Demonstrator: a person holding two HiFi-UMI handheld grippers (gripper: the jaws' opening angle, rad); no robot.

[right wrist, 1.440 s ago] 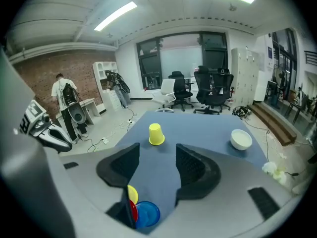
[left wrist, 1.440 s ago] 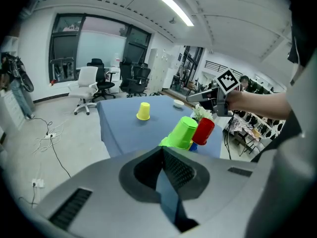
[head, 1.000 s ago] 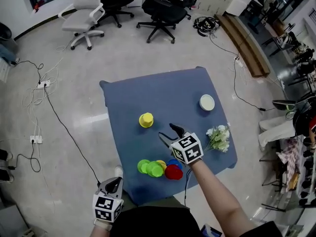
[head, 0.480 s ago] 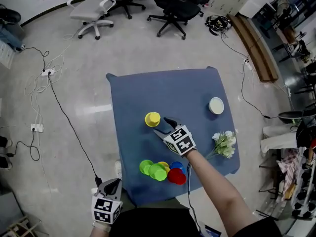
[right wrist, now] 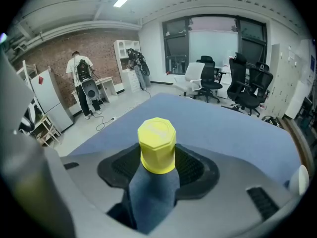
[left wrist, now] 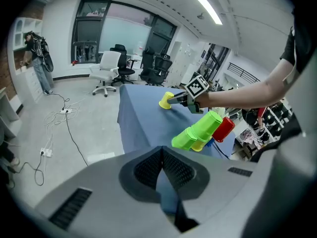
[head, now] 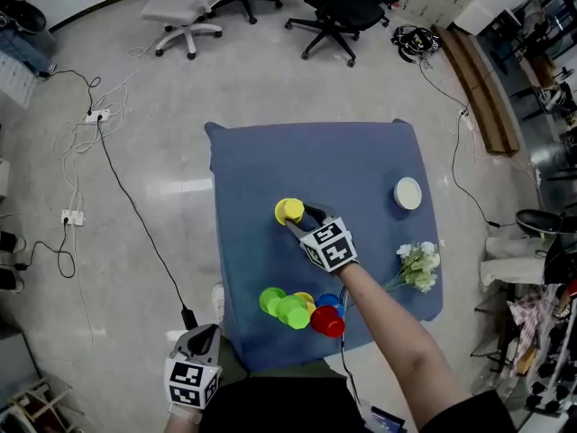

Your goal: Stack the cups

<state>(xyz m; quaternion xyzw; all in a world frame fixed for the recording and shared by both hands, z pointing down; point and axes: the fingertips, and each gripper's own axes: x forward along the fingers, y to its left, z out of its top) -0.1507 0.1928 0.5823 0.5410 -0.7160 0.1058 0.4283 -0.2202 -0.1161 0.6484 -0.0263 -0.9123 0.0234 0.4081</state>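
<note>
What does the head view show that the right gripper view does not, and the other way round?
Only the head view: the left gripper, the cluster of green, yellow, blue and red cups and the flowers. Only the right gripper view: a person standing by a brick wall. Both: the upside-down yellow cup on the blue cloth, standing between the jaws of the right gripper, which have just been closing; no firm grip shows yet.
</note>
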